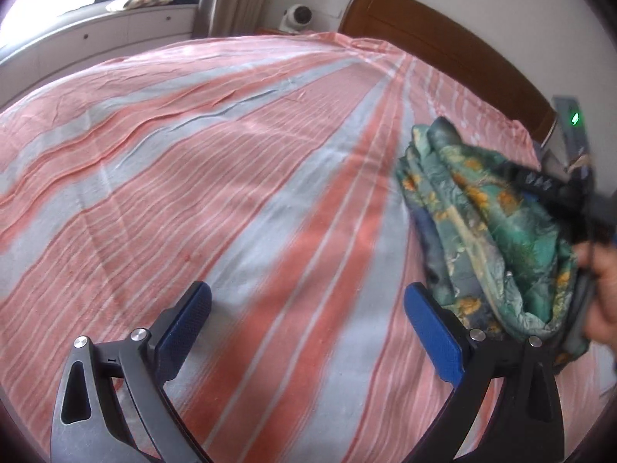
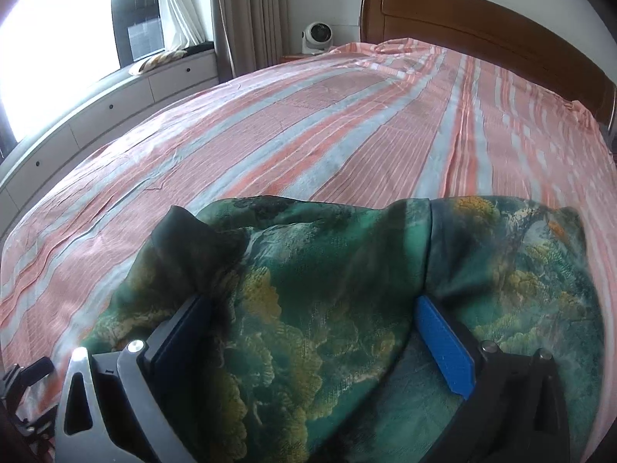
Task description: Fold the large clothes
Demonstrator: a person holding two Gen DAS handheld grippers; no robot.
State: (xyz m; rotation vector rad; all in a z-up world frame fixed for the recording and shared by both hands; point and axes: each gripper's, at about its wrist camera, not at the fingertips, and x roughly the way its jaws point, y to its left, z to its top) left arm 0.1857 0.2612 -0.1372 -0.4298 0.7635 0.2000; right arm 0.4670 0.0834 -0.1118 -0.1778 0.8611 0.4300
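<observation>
A green garment with a yellow tree print (image 1: pixel 489 227) lies bunched on the right side of a bed with a pink and grey striped sheet (image 1: pixel 216 177). My left gripper (image 1: pixel 308 308) is open and empty, low over bare sheet, to the left of the garment. My right gripper (image 2: pixel 314 324) has its jaws wide apart with a thick fold of the same garment (image 2: pixel 316 293) lying between the blue pads (image 2: pixel 443 343). The pads do not press the cloth. The right gripper's body and a hand (image 1: pixel 601 270) show at the right edge of the left wrist view.
A wooden headboard (image 2: pixel 482 27) stands at the far end of the bed. A small white fan (image 2: pixel 316 36) sits on a bedside stand. A window seat with white drawers (image 2: pixel 115 104) and curtains (image 2: pixel 246 11) runs along the left side.
</observation>
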